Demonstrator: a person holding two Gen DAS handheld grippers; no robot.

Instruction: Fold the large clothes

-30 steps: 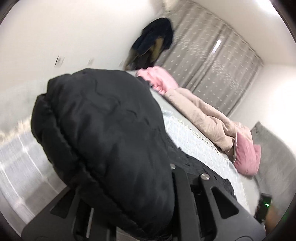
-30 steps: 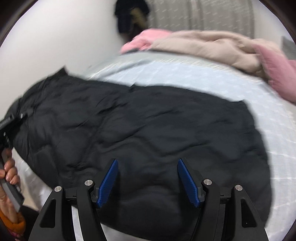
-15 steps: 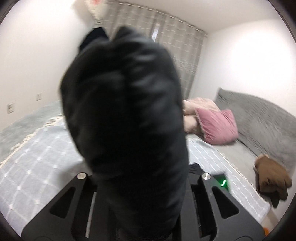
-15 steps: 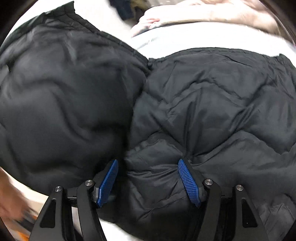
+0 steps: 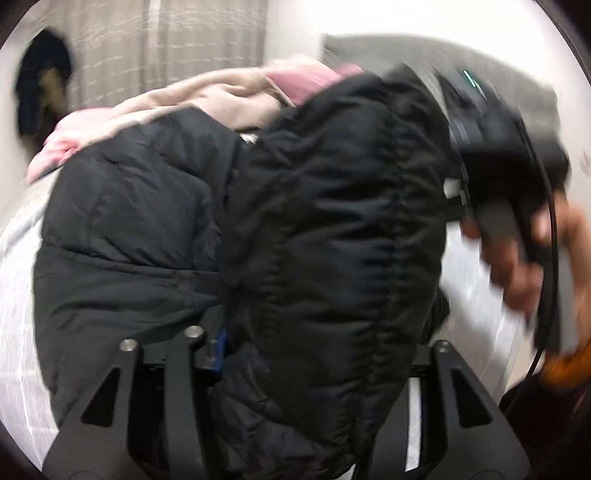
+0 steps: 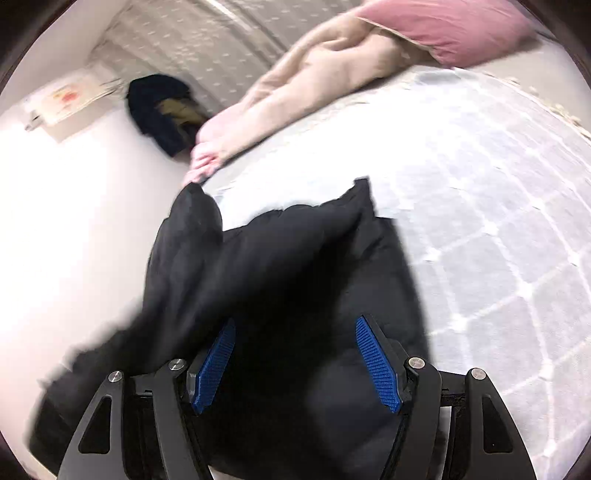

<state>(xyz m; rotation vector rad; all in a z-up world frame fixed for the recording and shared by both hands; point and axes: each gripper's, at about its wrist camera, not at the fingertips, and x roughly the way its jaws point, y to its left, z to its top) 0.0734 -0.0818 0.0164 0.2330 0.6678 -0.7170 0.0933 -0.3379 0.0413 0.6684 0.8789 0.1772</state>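
A black quilted puffer jacket (image 5: 332, 229) fills the left wrist view, bunched up over my left gripper (image 5: 314, 354), which grips a thick fold of it; the fingertips are hidden by the fabric. In the right wrist view the same jacket (image 6: 280, 266) lies on the grey quilted bed (image 6: 498, 206). My right gripper (image 6: 295, 362) hovers over it with its blue pads (image 6: 376, 365) wide apart and nothing between them. The right gripper body and the hand holding it show in the left wrist view (image 5: 509, 155).
A beige and pink duvet (image 6: 332, 70) and a pink pillow (image 6: 450, 26) lie at the far side of the bed. Dark clothes (image 6: 162, 110) hang on the white wall beside grey curtains (image 6: 207, 40).
My left gripper has swung the jacket fold down and across toward the right gripper. My right gripper has pulled back from the jacket and turned, so more of the bed shows.
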